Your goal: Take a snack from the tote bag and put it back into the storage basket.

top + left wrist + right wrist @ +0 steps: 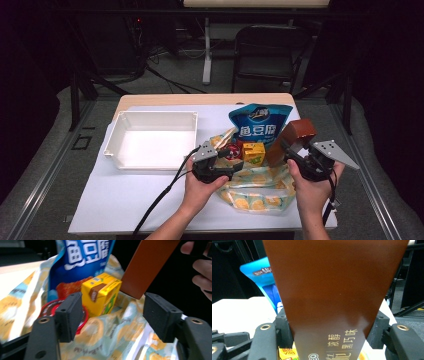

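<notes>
The right gripper (329, 335) clamped a glossy brown carton (332, 290) with gold lettering; the left gripper (112, 315) stood released

Gold Chinese characters 浓醇黑巧味 run along the lower end of the tall brown cardboard carton (332, 290). Behind that carton, the blue foil snack pouch (260, 122) carries big white characters 鱼豆腐, with a smaller logo above them too blurred to read.
</notes>
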`<action>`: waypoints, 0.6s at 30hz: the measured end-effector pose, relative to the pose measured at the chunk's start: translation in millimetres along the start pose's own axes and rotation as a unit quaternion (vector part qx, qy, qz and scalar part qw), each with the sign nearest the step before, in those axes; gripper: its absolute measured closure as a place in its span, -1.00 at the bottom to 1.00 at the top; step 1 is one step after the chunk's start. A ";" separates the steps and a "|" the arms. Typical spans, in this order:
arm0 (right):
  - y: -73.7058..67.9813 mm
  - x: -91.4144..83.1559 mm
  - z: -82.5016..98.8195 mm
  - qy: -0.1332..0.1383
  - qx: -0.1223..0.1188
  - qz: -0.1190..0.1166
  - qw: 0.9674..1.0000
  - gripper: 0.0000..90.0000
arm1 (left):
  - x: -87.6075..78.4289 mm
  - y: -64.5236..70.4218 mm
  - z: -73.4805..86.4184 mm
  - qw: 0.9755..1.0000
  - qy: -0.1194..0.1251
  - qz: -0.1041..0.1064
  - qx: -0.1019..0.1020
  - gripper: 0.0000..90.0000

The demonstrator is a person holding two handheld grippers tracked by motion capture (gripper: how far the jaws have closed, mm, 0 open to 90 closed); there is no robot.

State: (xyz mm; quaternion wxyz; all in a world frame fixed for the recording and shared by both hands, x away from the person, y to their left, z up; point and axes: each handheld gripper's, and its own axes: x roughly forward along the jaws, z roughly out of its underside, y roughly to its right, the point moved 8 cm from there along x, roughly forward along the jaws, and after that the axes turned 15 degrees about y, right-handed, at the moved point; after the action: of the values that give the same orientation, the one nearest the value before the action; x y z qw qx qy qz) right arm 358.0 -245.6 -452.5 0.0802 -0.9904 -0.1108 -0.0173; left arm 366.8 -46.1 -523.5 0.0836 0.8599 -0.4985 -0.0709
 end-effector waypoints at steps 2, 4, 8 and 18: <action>-0.8 -2.5 -3.5 0.003 -0.001 -0.002 1.000 -0.16 | 1.6 2.4 -0.2 1.000 -0.001 0.005 0.006 -0.40; -5.6 -6.6 -6.7 0.001 0.012 -0.014 1.000 -0.16 | 3.9 3.5 0.7 1.000 -0.005 -0.012 0.016 -0.59; -12.6 -8.8 -9.4 0.001 0.012 -0.022 1.000 -0.16 | 5.5 7.7 2.2 1.000 -0.012 -0.003 0.025 -0.66; -41.1 -5.4 -2.1 -0.011 0.019 -0.062 0.998 -0.16 | 8.6 19.1 4.7 0.999 -0.019 0.014 0.044 -0.65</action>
State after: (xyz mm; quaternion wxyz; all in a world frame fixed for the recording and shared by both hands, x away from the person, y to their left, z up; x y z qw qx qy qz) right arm 343.6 -207.5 -444.3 0.0969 -0.9801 -0.1728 -0.0096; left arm 354.0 -63.2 -524.3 0.0369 0.8543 -0.5145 -0.0640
